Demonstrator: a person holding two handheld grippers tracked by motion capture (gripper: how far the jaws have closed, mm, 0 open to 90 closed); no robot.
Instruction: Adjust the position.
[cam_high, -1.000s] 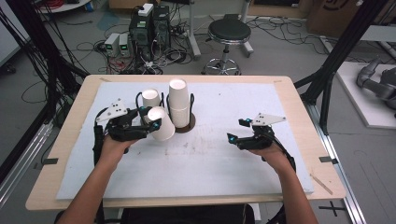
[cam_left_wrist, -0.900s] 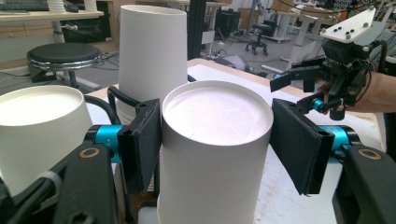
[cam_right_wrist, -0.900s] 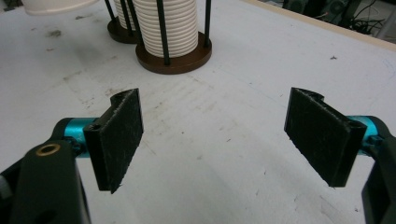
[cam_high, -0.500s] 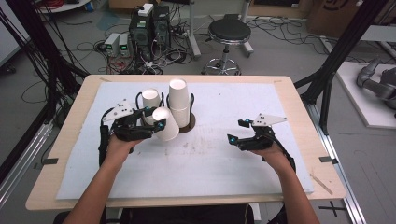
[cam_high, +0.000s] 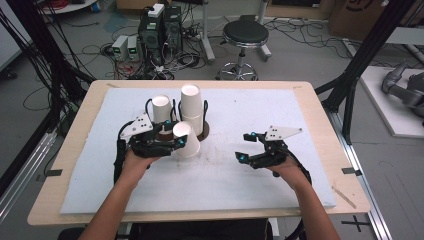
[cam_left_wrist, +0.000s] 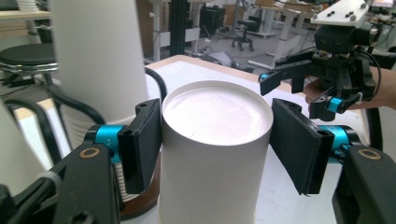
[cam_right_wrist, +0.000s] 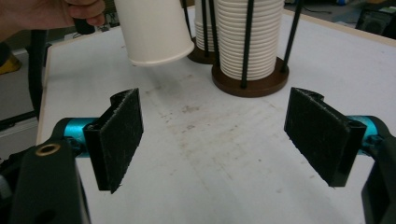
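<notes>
My left gripper (cam_high: 177, 140) is shut on a white paper cup (cam_high: 189, 135), held upside down and tilted just above the white mat. In the left gripper view the cup's flat bottom (cam_left_wrist: 217, 114) faces the camera, with a black pad against each side. Behind it stand two stacks of white cups in black wire holders, a short stack (cam_high: 161, 107) and a taller stack (cam_high: 192, 106) on a brown base. My right gripper (cam_high: 244, 146) hovers to the right, open with nothing between its pads (cam_right_wrist: 119, 135). From there the held cup (cam_right_wrist: 154, 30) hangs left of the tall stack (cam_right_wrist: 250, 37).
A white mat (cam_high: 240, 180) covers the wooden table (cam_high: 320, 215). A black stool (cam_high: 245, 35), computers and cables sit on the floor beyond the far edge. Black frame posts (cam_high: 360, 65) rise at the table's right.
My left gripper has carried the cup to the right and a little toward the person, away from the stacks. The right gripper has stayed put.
</notes>
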